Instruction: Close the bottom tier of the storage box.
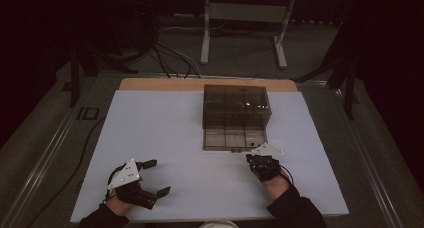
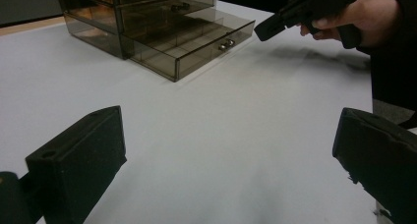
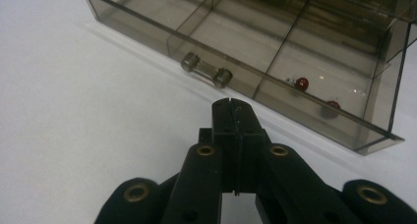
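A smoky clear drawer cabinet (image 1: 235,105) stands at the middle of the white table, with its bottom drawer (image 1: 232,138) pulled out toward me. In the right gripper view, my right gripper (image 3: 231,111) is shut on nothing, its tips just short of the drawer's metal handle (image 3: 206,70) and slightly to its right. Two small red objects (image 3: 301,84) lie in a drawer compartment. From above, the right gripper (image 1: 250,159) sits at the drawer's front right corner. My left gripper (image 1: 159,177) rests near the table's front left, jaws wide apart and empty (image 2: 228,150).
The white board (image 1: 165,133) covers a wooden tabletop. Cables and a metal stand (image 1: 245,18) lie on the floor beyond the table. In the left gripper view the cabinet (image 2: 147,27) is far off, with the right hand's gripper (image 2: 275,25) beside the drawer handle (image 2: 226,44).
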A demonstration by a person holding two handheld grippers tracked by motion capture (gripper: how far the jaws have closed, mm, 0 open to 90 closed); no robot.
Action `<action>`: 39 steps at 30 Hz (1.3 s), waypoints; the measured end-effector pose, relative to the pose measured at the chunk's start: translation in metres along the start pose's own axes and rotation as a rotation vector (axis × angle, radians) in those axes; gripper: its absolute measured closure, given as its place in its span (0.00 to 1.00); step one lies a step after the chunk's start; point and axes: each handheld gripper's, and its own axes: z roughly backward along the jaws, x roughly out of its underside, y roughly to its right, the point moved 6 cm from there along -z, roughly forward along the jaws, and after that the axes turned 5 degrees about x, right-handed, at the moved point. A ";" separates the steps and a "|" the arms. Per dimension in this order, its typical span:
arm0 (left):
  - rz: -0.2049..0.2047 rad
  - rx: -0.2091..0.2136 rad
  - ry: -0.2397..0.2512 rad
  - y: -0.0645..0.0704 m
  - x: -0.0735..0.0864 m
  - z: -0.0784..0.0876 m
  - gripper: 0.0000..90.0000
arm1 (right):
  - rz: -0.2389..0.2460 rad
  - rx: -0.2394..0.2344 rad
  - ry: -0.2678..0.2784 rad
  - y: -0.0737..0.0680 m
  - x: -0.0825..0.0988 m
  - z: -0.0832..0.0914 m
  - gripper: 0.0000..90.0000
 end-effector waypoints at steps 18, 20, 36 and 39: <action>0.002 0.001 0.002 0.000 0.000 0.000 0.01 | 0.015 0.032 0.061 0.002 -0.006 -0.002 1.00; 0.001 0.000 0.001 0.000 0.000 0.000 0.01 | 0.017 0.034 0.056 0.003 -0.005 -0.005 1.00; 0.000 0.000 0.000 0.000 0.000 0.000 0.01 | 0.025 0.037 0.030 0.005 -0.003 -0.016 1.00; 0.001 0.000 -0.001 0.000 0.000 0.000 0.01 | 0.023 0.035 0.026 0.005 -0.003 -0.018 1.00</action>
